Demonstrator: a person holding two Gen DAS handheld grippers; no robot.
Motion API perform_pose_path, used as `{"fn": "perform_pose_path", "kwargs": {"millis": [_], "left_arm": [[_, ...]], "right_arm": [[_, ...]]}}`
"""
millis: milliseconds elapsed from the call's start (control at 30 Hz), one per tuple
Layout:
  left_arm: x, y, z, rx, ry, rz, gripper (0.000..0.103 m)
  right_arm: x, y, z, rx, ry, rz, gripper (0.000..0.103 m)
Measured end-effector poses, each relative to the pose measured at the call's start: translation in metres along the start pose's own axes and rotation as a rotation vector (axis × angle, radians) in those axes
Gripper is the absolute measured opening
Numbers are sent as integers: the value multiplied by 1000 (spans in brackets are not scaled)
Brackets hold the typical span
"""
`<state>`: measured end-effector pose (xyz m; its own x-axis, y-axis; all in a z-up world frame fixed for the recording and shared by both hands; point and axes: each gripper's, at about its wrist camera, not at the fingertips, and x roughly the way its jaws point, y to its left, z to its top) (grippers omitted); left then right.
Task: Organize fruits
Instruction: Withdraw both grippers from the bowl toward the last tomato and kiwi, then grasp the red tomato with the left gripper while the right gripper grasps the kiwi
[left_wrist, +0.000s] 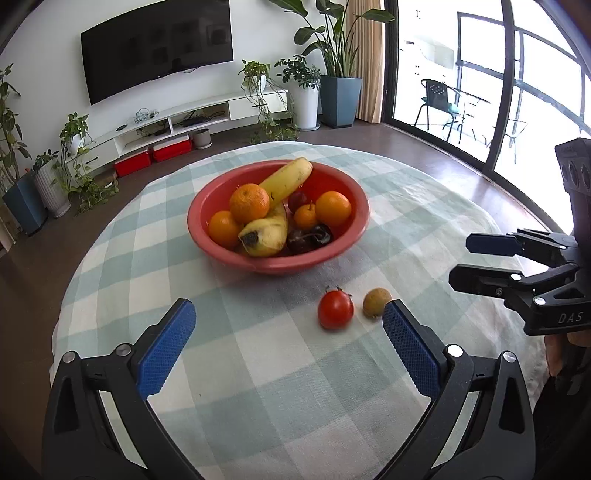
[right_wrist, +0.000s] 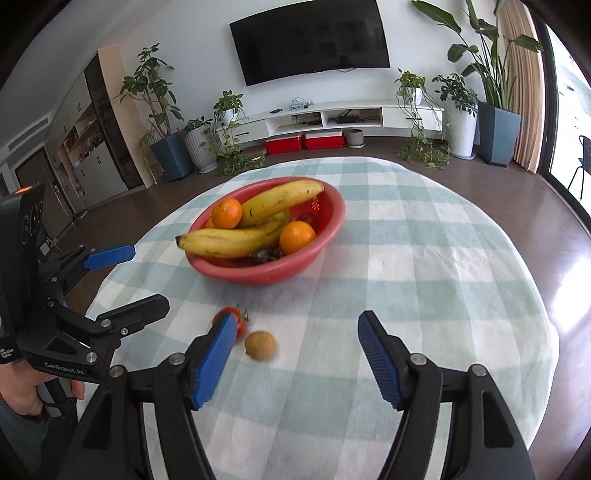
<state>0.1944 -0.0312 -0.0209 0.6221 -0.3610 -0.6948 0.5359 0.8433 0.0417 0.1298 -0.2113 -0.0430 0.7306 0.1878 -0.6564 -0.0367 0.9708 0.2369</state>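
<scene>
Lying loose on the checked bench (left_wrist: 258, 369), a tomato (left_wrist: 335, 308) and a small brown fruit (left_wrist: 376, 302), perhaps a kiwi, sit just before the red bowl (left_wrist: 280, 264) of bananas and oranges. The left gripper (left_wrist: 288, 314) and right gripper (right_wrist: 295, 328) both have jaws spread wide, holding nothing.

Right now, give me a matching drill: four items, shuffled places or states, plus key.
Items:
1. tomato
2. small brown fruit
3. upper banana
4. left gripper

States:
A. tip pokes over the red bowl rim
B. open, holding nothing
C. on the cloth, red with a green stem
D. on the cloth, right of the tomato in the left wrist view

Pairs: 1-C, 2-D, 3-A, 4-B
</scene>
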Motion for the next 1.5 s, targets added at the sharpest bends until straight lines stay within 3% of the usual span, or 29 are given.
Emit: {"fn": "perform_pose_path", "kwargs": {"millis": [67, 200, 300, 500, 700, 867, 933, 1100, 1167, 1500], "left_arm": [[-1, -6, -13, -18, 17, -14, 103], [-5, -19, -33, -24, 45, 16, 103], [-11, -22, -45, -46, 16, 17, 103], [-5, -24, -55, -75, 50, 19, 103], [14, -14, -41, -121, 109, -36, 103], [30, -9, -14, -53, 106, -42, 102], [39, -5, -6, -21, 118, -38, 98], [62, -2, 7, 72, 163, -53, 69], [69, -3, 10, 93, 178, -66, 63], [97, -18, 14, 154, 221, -90, 61]], "right_arm": [[-4, -1, -20, 38, 18, 5, 78], [-6, -2, -51, 83, 70, 8, 78], [-7, 0, -64, 89, 94, 4, 79], [-11, 1, -69, 86, 88, -6, 81], [-17, -2, -66, 94, 74, -15, 84], [-17, 0, -62, 65, 74, -14, 83], [-16, 1, -57, 48, 71, -15, 80], [-14, 2, -43, 6, 60, -10, 75], [-10, 3, -40, -2, 65, -9, 73], [2, -2, -39, 2, 91, -8, 72]]}}
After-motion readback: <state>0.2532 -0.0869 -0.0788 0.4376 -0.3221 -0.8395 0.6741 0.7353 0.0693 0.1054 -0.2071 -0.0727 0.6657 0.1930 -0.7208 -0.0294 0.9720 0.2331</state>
